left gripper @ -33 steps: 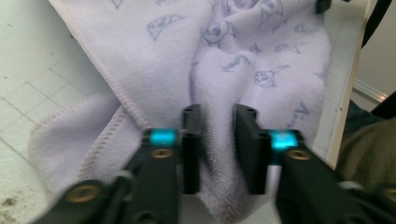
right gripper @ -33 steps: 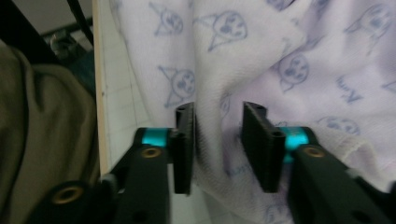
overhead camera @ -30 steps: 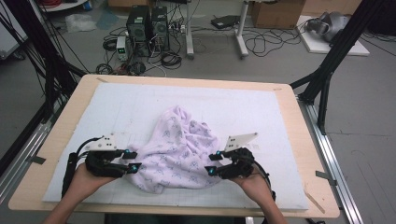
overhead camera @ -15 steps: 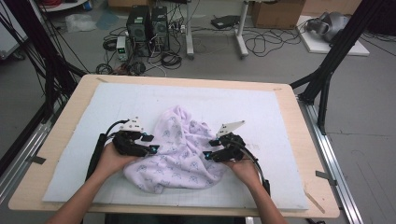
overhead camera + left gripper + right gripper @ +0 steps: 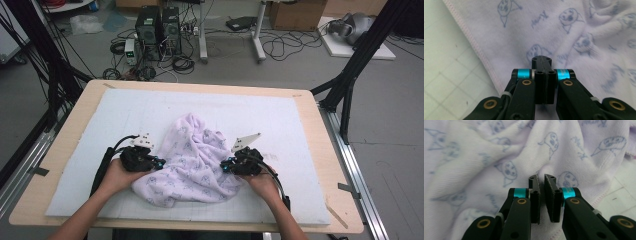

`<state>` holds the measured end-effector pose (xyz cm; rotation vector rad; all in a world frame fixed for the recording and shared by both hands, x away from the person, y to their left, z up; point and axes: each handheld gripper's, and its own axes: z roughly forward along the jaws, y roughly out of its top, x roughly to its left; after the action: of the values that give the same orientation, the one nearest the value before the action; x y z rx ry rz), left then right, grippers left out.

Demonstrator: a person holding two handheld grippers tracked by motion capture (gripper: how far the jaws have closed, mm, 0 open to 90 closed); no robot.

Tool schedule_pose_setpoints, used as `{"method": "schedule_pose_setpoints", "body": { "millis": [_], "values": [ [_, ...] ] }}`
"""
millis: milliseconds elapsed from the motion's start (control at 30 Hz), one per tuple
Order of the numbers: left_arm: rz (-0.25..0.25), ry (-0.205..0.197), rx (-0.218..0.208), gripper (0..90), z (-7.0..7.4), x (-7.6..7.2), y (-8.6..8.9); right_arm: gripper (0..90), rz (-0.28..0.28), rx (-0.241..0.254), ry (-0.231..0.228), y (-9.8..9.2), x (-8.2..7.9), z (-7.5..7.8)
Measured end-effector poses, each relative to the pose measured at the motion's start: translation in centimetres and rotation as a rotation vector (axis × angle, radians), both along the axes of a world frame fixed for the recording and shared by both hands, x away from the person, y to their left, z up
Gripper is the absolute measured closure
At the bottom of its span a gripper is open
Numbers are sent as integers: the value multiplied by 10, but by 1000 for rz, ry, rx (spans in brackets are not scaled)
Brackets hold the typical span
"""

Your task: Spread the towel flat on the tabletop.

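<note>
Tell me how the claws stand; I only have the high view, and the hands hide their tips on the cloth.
Observer: The left claw has just been closing; its jaws meet flush over the lilac cloth, no fold visible between them.
Operator: And the right?
Observer: The right claw has just been closing too; a narrow dark slit remains, no cloth seen inside.
Operator: Any edge nearby?
Observer: The stitched hem runs just beside the left claw.

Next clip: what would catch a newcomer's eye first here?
A crumpled lilac cloth printed with small cartoon faces lies heaped near the front of the pale gridded mat. The left gripper and right gripper sit at its two sides, jaws just closed. Whether they pinch the cloth is unclear. Behind the table, cables and computer boxes clutter the floor.
</note>
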<state>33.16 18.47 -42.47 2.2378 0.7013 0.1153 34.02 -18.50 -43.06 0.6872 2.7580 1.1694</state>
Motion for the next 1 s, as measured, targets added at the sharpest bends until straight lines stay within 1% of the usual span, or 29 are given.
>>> {"method": "schedule_pose_setpoints", "body": {
  "millis": [67, 100, 133, 167, 233, 267, 300, 333, 400, 433, 467, 500, 567, 600, 633, 667, 700, 733, 767, 800, 833, 867, 900, 933, 967, 1000],
  "values": [
    [4, -7, -8, 896, 0, -8, 7, 834, 8, 18, -5, -2, -7, 4],
    [5, -6, -11, 896, -1, -14, 11, 834, 8, 15, -8, -3, -11, 6],
    [7, -7, -13, 896, -2, -18, 13, 834, 18, 7, -4, -3, -17, 8],
    [4, -8, -11, 897, -3, -23, 16, 834, 32, 6, -18, -4, -27, 9],
    [5, -7, -6, 896, -3, -31, 21, 834, 42, 4, -15, -4, -30, 9],
    [6, -5, -10, 896, -4, -33, 23, 834, 46, -7, -7, -4, -36, 8],
    [2, -9, -6, 896, -3, -36, 25, 834, 51, -7, -1, -5, -38, 7],
    [-1, -14, -8, 896, -1, -37, 27, 832, 55, 0, -1, -6, -41, 5],
    [-1, -29, -14, 894, 3, -36, 28, 818, 52, 19, -3, -9, -42, 8],
    [0, -39, -22, 880, 7, -33, 27, 801, 49, 32, -15, -10, -42, 11],
    [5, -40, -27, 795, 9, -30, 26, 739, 36, 58, -29, -12, -37, 19],
    [7, -48, -39, 795, 13, -26, 24, 739, 36, 58, -29, -12, -37, 19],
    [16, -66, -56, 734, 21, -15, 18, 690, 14, 76, -51, -13, -29, 28],
    [21, -71, -63, 692, 25, -7, 12, 663, 5, 85, -64, -12, -25, 32],
    [18, -82, -66, 664, 27, 0, 7, 653, -11, 79, -86, -11, -17, 34],
    [23, -95, -74, 641, 28, 7, 2, 646, -19, 71, -87, -10, -11, 35],
    [32, -95, -82, 607, 28, 14, -3, 633, -28, 79, -82, -9, -5, 34],
    [34, -85, -79, 579, 27, 19, -8, 620, -32, 84, -77, -7, 1, 32],
    [39, -72, -63, 571, 24, 27, -15, 608, -37, 78, -84, -5, 5, 30],
    [43, -70, -49, 555, 22, 30, -19, 587, -44, 66, -85, -2, 11, 26],
    [54, -81, -16, 539, 17, 35, -25, 579, -47, 62, -77, 0, 14, 24],
    [64, -87, -6, 526, 14, 37, -27, 577, -49, 49, -71, 4, 19, 19],
    [79, -86, 17, 513, 8, 41, -30, 580, -48, 24, -65, 8, 25, 11],
    [86, -77, 36, 513, 4, 44, -30, 582, -54, 18, -56, 9, 27, 8],
    [91, -57, 58, 513, -2, 47, -31, 582, -54, 18, -56, 9, 27, 8],
    [93, -21, 69, 516, -8, 51, -31, 590, -53, 10, -49, 10, 29, 5]
  ]
}}
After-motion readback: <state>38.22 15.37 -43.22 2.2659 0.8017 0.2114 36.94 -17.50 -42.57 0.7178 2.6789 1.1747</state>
